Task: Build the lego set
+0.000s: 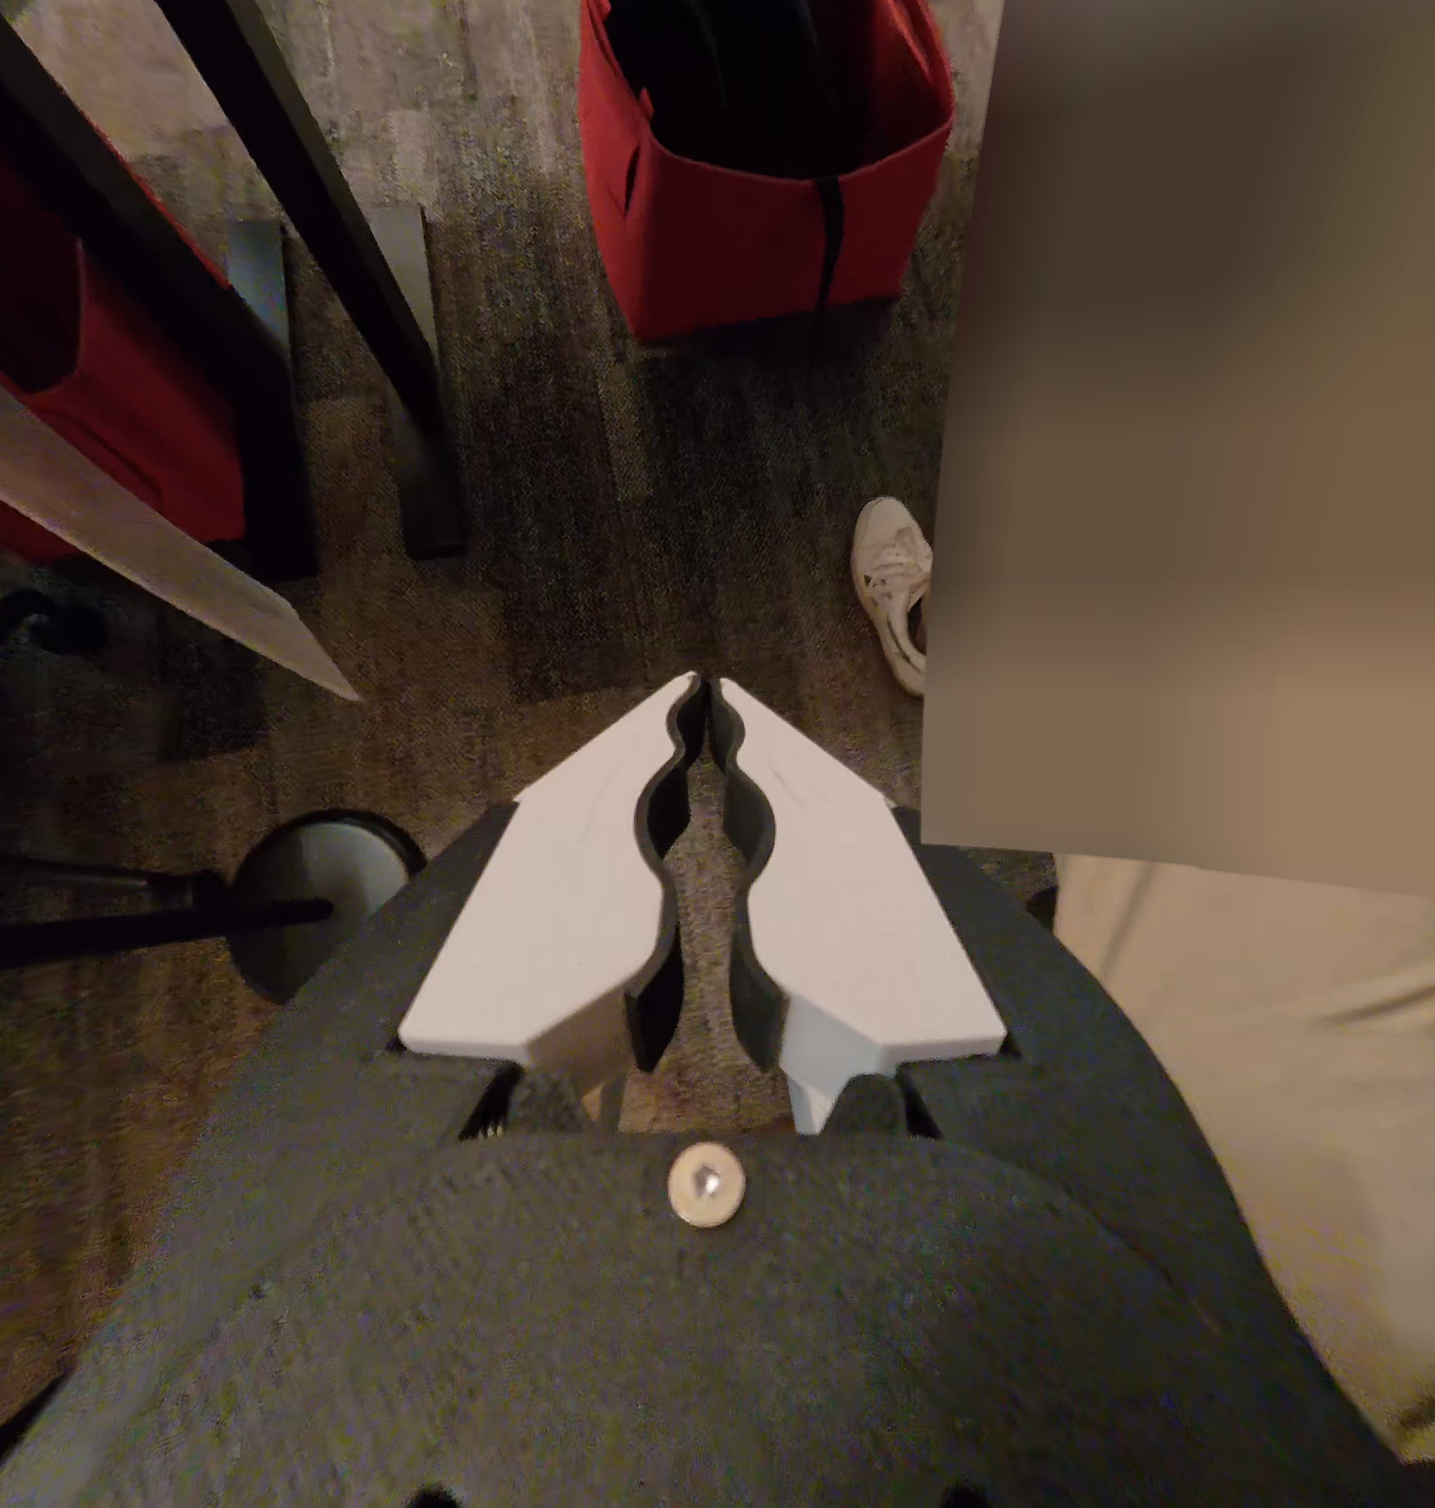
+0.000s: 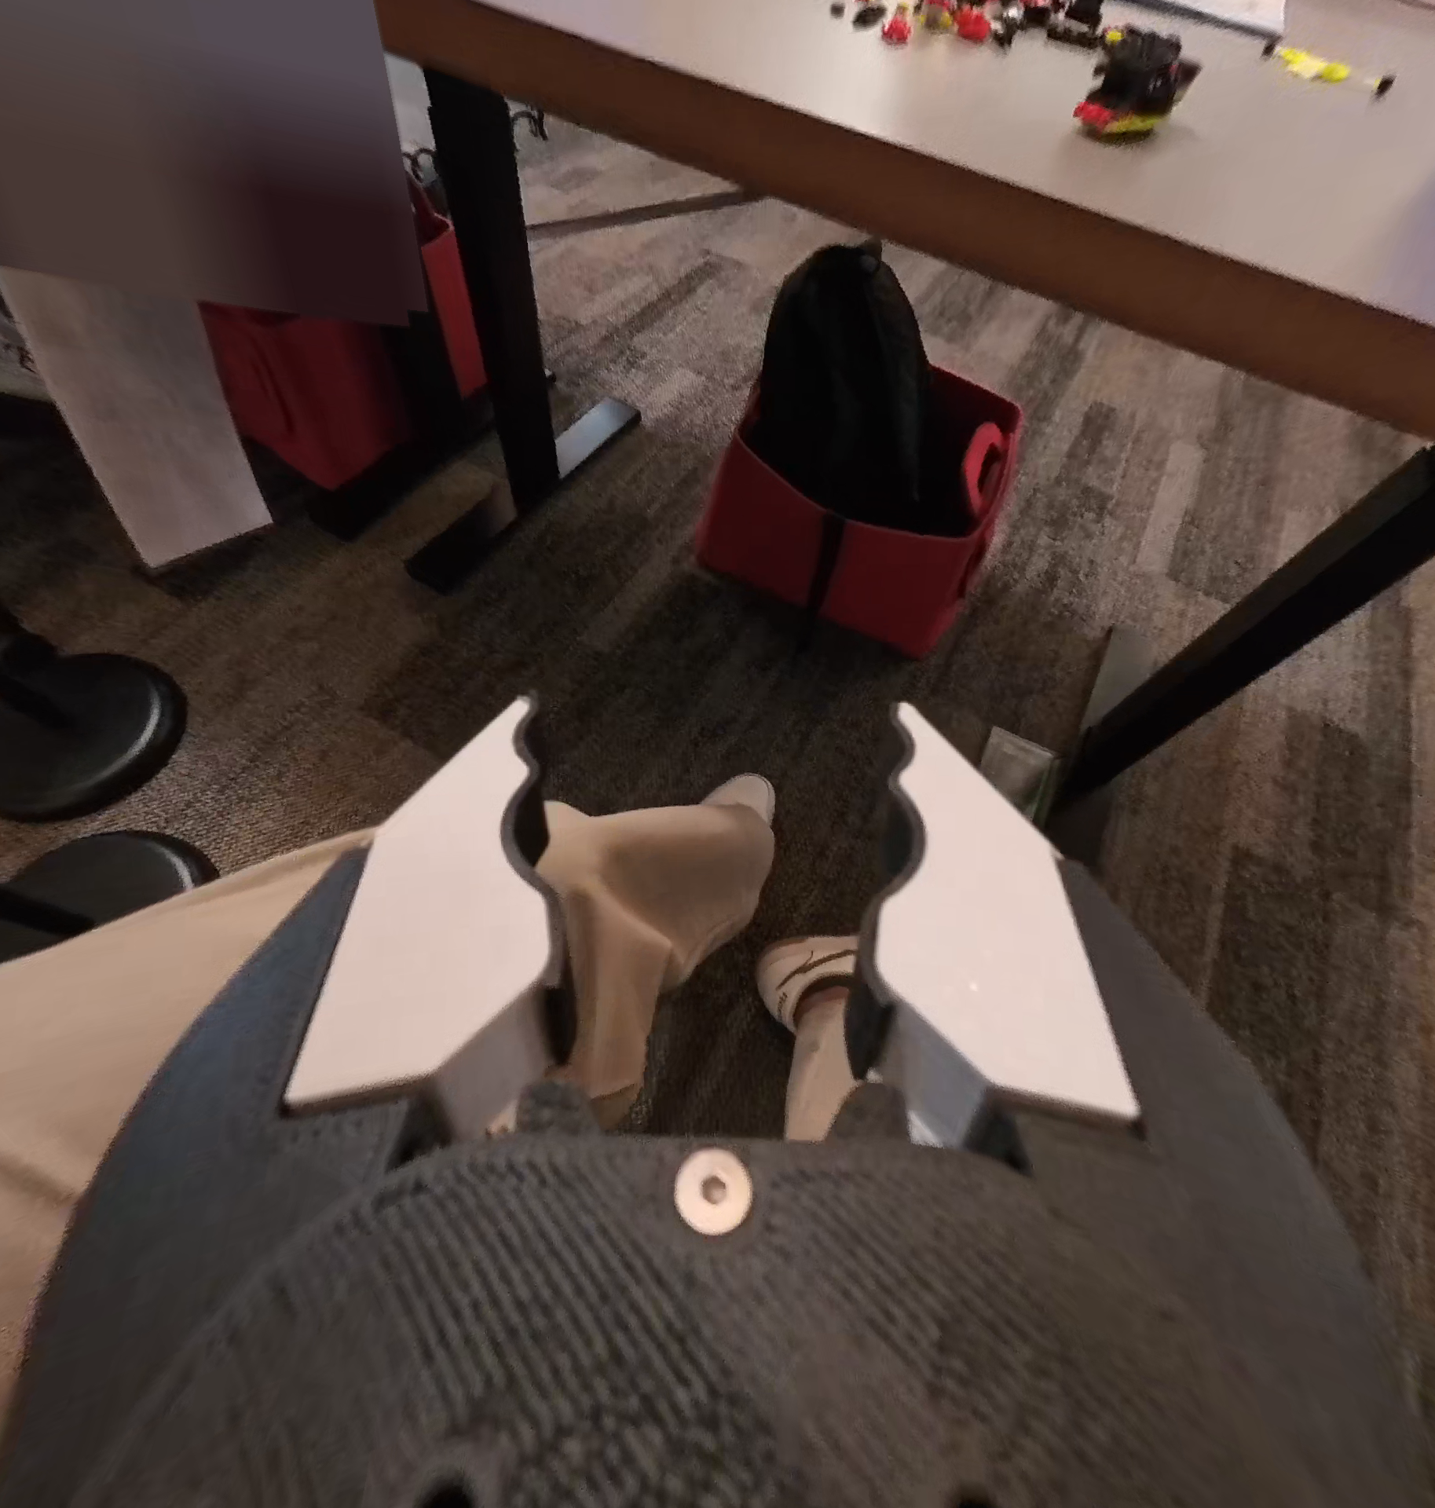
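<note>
My left gripper (image 1: 706, 689) is shut, its white fingertips touching with nothing between them; it points down at the patterned carpet (image 1: 583, 571). My right gripper (image 2: 714, 718) is open and empty, held over a person's beige trouser leg (image 2: 648, 881) and white shoes (image 2: 804, 971), also pointing at the carpet. A red fabric bin (image 2: 844, 538) with a black bag in it stands on the floor ahead of both grippers; it also shows in the left wrist view (image 1: 746, 204).
A grey table (image 2: 901, 139) with small red, black and yellow toy pieces (image 2: 1130, 90) stands at the upper right, on black legs (image 2: 493, 286). Another red bin (image 1: 110, 383) is at the left. Round black stand bases (image 2: 69, 734) sit on the floor at left. A white shoe (image 1: 893, 587) lies on the carpet. The tips of one gripper are about 40 cm away from the tips of the other.
</note>
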Demonstrator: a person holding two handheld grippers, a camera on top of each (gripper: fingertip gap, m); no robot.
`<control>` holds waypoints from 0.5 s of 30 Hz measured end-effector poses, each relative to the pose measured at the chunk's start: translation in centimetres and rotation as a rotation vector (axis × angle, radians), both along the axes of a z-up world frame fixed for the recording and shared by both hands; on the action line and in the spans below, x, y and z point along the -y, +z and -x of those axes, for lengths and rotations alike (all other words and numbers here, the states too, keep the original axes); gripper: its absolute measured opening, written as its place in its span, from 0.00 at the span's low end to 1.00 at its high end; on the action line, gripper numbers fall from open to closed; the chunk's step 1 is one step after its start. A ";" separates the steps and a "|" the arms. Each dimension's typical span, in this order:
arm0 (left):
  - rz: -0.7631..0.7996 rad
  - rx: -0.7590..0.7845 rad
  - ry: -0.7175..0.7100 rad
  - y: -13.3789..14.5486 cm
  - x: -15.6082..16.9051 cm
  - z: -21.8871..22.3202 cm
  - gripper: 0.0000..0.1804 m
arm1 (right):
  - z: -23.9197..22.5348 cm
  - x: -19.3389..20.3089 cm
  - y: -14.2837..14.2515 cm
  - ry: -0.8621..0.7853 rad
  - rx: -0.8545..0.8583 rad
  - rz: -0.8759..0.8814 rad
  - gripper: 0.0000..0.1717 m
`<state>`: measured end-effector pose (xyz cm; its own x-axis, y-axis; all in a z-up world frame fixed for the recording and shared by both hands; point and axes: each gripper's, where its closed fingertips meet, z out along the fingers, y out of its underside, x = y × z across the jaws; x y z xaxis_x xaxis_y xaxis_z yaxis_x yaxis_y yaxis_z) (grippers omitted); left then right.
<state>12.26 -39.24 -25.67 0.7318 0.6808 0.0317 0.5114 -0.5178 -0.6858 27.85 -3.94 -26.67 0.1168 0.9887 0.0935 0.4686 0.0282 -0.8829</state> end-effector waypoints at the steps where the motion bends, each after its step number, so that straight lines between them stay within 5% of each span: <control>1: 0.025 -0.022 -0.018 0.1 -0.1 -0.1 0.00 | -0.1 0.1 0.5 0.002 -0.002 -0.007 0.48; 15: 0.044 -0.287 -0.127 6.1 -2.5 -2.5 0.05 | -9.6 -0.5 10.1 -0.169 -0.151 -0.221 0.48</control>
<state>14.75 -36.74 -19.60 0.7861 0.5793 -0.2154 0.2297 -0.5974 -0.7684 37.43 -3.44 -16.58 0.3066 0.9118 0.2730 0.3467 0.1600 -0.9242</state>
